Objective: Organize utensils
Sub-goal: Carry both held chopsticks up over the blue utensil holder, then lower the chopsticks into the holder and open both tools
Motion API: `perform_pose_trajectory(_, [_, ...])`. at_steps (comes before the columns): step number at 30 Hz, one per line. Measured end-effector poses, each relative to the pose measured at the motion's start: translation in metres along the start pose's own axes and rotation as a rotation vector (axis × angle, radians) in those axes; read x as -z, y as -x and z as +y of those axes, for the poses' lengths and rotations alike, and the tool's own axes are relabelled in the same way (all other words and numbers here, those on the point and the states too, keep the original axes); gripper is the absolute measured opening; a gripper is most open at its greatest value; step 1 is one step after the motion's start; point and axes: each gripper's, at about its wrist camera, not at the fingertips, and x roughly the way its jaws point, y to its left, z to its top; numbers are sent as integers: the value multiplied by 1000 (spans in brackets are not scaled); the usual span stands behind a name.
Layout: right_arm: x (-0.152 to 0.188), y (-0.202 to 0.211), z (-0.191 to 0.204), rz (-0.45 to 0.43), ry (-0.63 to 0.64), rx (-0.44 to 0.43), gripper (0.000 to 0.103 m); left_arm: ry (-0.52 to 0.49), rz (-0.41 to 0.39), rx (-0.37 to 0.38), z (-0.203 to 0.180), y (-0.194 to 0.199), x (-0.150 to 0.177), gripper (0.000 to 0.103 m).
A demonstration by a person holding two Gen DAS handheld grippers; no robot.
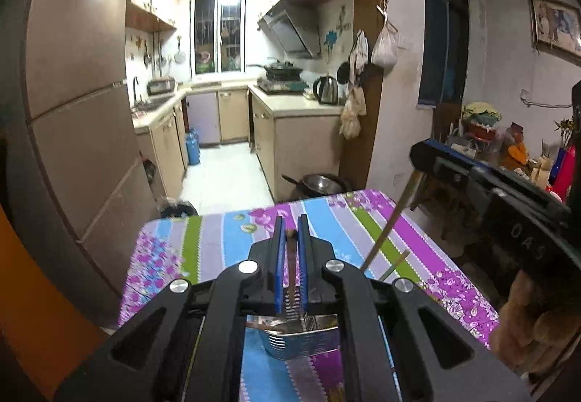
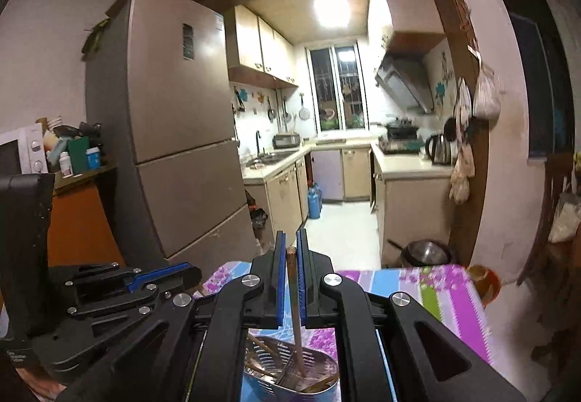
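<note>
The holder, a perforated metal caddy with compartments, stands on the tabletop at its near end. It already contains forks and several wooden sticks, so part of the sorting appears done.

The right gripper is above the holder. Its jaws are closed on a chopstick. The long axis of this chopstick runs steeply downward. Its lower tip sits inside a holder compartment, and its blunt upper end shows between the jaws. Insertion is judged nearly complete; release remains.

The left gripper is also above the holder. Its jaws are closed on a dark stick, probably a second chopstick. Its axis runs along the jaws, near end toward the holder. Whether the tip has entered a compartment cannot be told.

Farther along, the floral tabletop shows no loose utensils. Little appears left beyond these two pieces.
</note>
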Motion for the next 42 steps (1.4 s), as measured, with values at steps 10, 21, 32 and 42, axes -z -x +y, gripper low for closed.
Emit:
perform_pose_trajectory(10, [45, -34, 3, 101, -29, 10, 7, 47, 68, 13, 7, -38, 47, 5])
perform_pose_trajectory(21, [33, 51, -2, 78, 13, 8, 24, 90, -89, -21, 26, 41, 40, 22])
perform_pose_trajectory(32, [60, 248, -23, -8, 99, 3, 49, -1, -392, -130, 28, 220, 93, 45])
perform_pose_trajectory(42, [147, 347, -30, -2, 171, 118, 59, -72, -431, -226, 21, 285, 174, 63])
